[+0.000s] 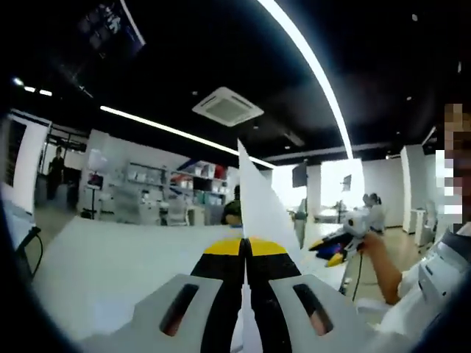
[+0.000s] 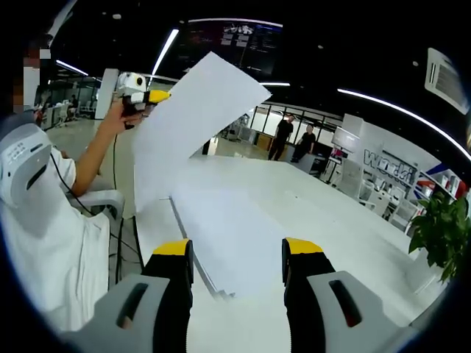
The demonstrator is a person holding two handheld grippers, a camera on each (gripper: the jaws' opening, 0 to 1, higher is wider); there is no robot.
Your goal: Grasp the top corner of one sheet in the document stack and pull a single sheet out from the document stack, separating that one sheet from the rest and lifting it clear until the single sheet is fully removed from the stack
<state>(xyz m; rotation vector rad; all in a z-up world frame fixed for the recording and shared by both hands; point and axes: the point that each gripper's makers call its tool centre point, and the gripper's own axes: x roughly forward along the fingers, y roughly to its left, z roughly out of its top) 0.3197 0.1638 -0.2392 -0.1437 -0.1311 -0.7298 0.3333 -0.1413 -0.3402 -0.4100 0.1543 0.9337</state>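
While the left gripper is clamped shut on a corner of the sheet, the sheet is held up in the air, clear of the stack on the white table. The right gripper is held above the stack, jaws apart, nothing grasped.

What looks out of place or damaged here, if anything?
Nothing stands out. The left claw is shut on one flat, uncreased sheet, held in the air above the stack. The stack lies tidy on the white table. The right claw is open over it.
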